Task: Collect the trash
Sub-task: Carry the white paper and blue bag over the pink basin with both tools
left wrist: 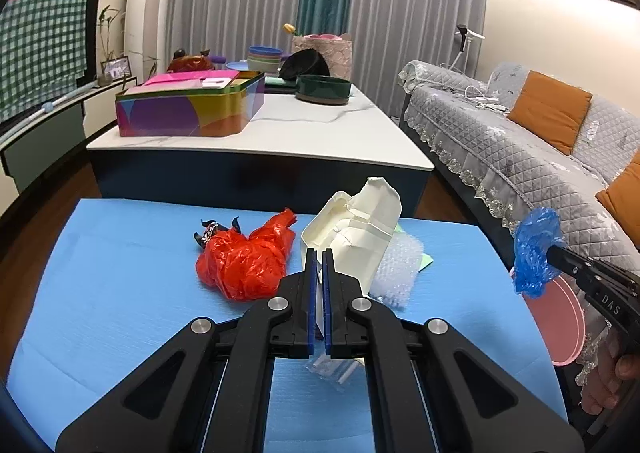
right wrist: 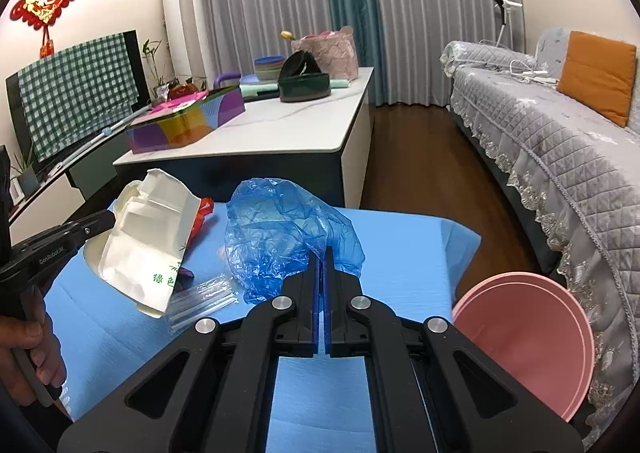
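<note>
My left gripper (left wrist: 319, 253) is shut on a crumpled white paper food box (left wrist: 356, 225) and holds it above the blue mat (left wrist: 120, 273); the box also shows in the right wrist view (right wrist: 148, 237). My right gripper (right wrist: 321, 251) is shut on a blue plastic bag (right wrist: 280, 233), seen at the right in the left wrist view (left wrist: 534, 249). A red plastic bag (left wrist: 244, 261), bubble wrap (left wrist: 396, 269) and a clear plastic wrapper (right wrist: 200, 301) lie on the mat. A pink bin (right wrist: 528, 341) stands to the right of the mat.
A white-topped table (left wrist: 280, 133) behind the mat carries a colourful box (left wrist: 188, 105), bowls and a dark green dish (left wrist: 324, 89). A grey sofa (right wrist: 560, 141) with orange cushions runs along the right. A TV stand is at the left.
</note>
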Tool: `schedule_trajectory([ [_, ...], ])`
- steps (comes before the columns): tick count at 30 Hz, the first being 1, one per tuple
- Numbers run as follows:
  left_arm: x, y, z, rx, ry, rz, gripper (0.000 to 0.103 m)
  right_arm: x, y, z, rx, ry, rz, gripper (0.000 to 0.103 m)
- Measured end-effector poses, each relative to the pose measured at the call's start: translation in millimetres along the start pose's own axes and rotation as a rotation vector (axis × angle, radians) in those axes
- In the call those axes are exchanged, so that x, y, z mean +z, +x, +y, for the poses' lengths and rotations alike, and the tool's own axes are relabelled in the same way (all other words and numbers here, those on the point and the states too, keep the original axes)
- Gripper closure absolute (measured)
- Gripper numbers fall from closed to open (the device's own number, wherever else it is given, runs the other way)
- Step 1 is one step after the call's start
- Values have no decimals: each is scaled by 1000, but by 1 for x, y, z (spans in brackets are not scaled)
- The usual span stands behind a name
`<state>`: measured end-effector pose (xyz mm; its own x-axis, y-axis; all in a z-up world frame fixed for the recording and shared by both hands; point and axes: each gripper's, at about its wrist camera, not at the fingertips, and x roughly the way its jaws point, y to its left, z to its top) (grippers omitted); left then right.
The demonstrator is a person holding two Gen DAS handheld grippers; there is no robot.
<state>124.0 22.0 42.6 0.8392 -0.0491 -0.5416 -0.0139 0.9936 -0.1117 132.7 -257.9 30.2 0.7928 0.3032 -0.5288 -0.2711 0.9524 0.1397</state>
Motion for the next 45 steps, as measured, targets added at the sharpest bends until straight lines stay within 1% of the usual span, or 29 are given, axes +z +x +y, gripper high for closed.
schedule_trajectory([
  [6, -1, -10, -9, -22, 25, -20, 100, 1, -16, -9, -18, 14, -24, 101],
  [12, -3, -11, -21, -32, 40, -16, 100, 2, -37, -23, -46, 30, -59, 101],
  [19, -2, -14, -42, -60, 63, -27, 100, -3, -49, -41, -82, 58, -66, 101],
  [38, -6, 1, -104, -137, 117, -4, 100, -10, -74, -98, -163, 129, -93, 101],
  [45, -11, 6, -129, -166, 140, 18, 100, -9, -84, -119, -201, 160, -108, 101],
])
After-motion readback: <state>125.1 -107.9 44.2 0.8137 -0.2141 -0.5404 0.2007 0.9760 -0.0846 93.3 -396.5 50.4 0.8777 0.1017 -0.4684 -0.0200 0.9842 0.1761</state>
